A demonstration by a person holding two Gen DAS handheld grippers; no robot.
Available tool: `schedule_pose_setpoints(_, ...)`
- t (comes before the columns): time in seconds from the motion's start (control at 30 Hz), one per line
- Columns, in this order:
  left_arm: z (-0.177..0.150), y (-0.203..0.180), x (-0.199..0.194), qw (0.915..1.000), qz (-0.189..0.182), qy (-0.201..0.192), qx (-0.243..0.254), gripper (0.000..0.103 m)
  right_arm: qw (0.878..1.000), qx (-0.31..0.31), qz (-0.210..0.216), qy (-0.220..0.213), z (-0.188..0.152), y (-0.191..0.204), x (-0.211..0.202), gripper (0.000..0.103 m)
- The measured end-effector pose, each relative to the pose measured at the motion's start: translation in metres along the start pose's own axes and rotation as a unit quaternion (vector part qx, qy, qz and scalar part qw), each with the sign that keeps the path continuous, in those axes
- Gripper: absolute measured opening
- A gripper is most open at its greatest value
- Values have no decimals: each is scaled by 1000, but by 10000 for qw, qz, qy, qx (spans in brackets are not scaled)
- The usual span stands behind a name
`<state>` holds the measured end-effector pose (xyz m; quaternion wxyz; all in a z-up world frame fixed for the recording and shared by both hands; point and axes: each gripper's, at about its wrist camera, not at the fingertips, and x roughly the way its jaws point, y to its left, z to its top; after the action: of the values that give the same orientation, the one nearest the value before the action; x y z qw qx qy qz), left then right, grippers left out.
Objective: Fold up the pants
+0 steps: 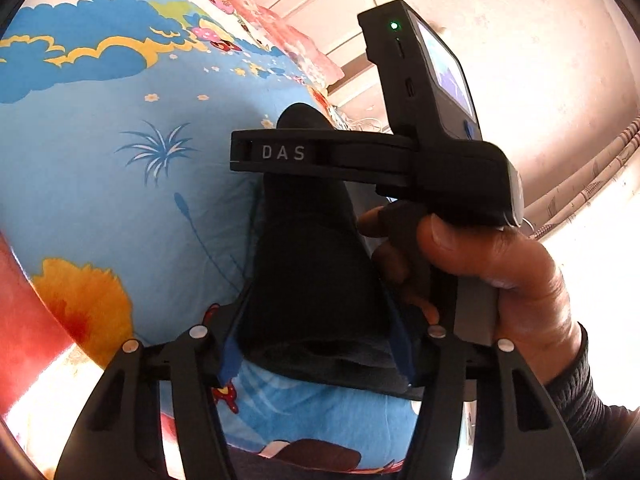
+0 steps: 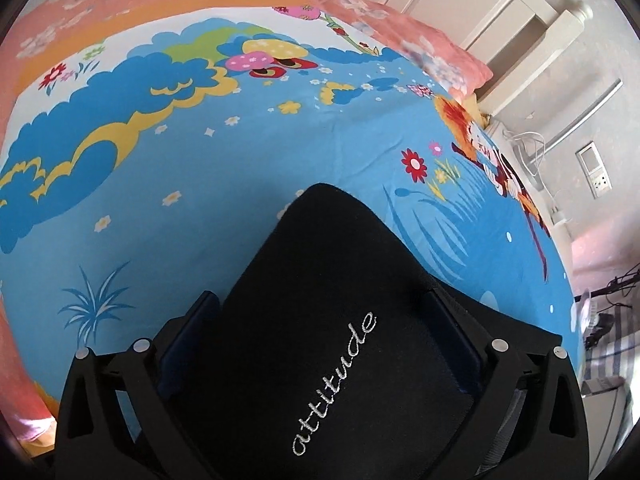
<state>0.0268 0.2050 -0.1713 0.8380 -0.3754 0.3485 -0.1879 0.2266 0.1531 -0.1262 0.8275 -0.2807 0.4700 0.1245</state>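
Observation:
The black pants [image 1: 312, 264] lie on the bed as a narrow dark strip running away from me. In the right wrist view the pants [image 2: 320, 320] fill the lower middle and carry the white stitched word "attitude" [image 2: 336, 384]. My left gripper [image 1: 316, 340] stands wide, its blue pads on either side of the near end of the pants. My right gripper [image 2: 320, 340] also stands wide, one pad on each side of the fabric. The right gripper's black body [image 1: 360, 156], held by a hand [image 1: 492, 264], shows in the left wrist view above the pants.
The bed sheet [image 2: 200, 184] is blue with cartoon clouds and flowers. A pink quilt [image 2: 400, 28] lies along the far edge. White furniture [image 2: 520, 32] and a wall socket with cables [image 2: 596, 172] stand at the right.

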Motion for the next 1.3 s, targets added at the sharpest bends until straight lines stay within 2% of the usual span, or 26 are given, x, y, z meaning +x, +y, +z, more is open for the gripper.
schedule_pose_setpoints(0.13,-7,-10,-4,9999,99,-19,-34,57,9999,31,-20,-117,-2,2,1,98)
schedule_pose_setpoints(0.23,-6,-13,-3,9997,240,-43,78,45,9999,52,63,-105,-2,1,-1,98)
schedule_pose_setpoints(0.3,-6,-20,-7,9993,301,-80,211,40,9998,79,175,-69,-3,-2,-6,97)
schedule_pose_setpoints(0.4,-9,-44,-9,9952,692,-143,682,38,9997,81,231,-19,-2,-10,-16,97)
schedule_pose_setpoints(0.47,-12,-64,-13,9872,1069,-224,1161,36,9993,120,342,-5,-2,-18,-26,97)
schedule_pose_setpoints(0.57,-24,-100,-12,9674,1660,-358,1881,34,9968,223,751,141,-1,-33,-36,98)
schedule_pose_setpoints(0.63,-35,-130,-11,9456,2050,-504,2475,34,9921,414,1144,301,1,-54,-43,98)
schedule_pose_setpoints(0.7,-44,-155,-6,9270,2281,-619,2914,33,9882,555,1366,406,3,-74,-50,98)
schedule_pose_setpoints(0.9,-62,-201,11,8828,2722,-782,3747,32,9879,418,1383,573,-1,-95,-63,98)
schedule_pose_setpoints(1.0,-75,-223,23,8487,2941,-865,4310,32,9795,518,1748,860,-8,-103,-51,97)
schedule_pose_setpoints(1.03,-80,-228,27,8351,3020,-876,4513,32,9782,539,1815,848,-9,-107,-50,92)
schedule_pose_setpoints(1.07,-83,-232,29,8283,3069,-882,4604,32,9784,563,1851,732,-11,-111,-52,81)
schedule_pose_setpoints(1.1,-85,-235,30,8261,3071,-882,4642,32,9790,551,1837,689,-13,-114,-53,46)
schedule_pose_setpoints(1.13,-88,-237,31,8242,3057,-857,4689,32,9773,587,1914,690,-17,-119,-54,36)
schedule_pose_setpoints(1.17,-90,-239,32,8229,3038,-833,4729,32,9746,689,2027,656,-22,-125,-55,30)
schedule_pose_setpoints(1.2,-90,-240,32,8250,2964,-798,4745,32,9749,708,2029,588,-25,-128,-57,26)
schedule_pose_setpoints(1.27,-91,-241,32,8360,2795,-795,4655,40,9773,756,1954,321,-36,-136,-67,23)
schedule_pose_setpoints(1.3,-91,-242,30,8414,2724,-820,4596,58,9769,831,1954,240,-40,-141,-70,23)
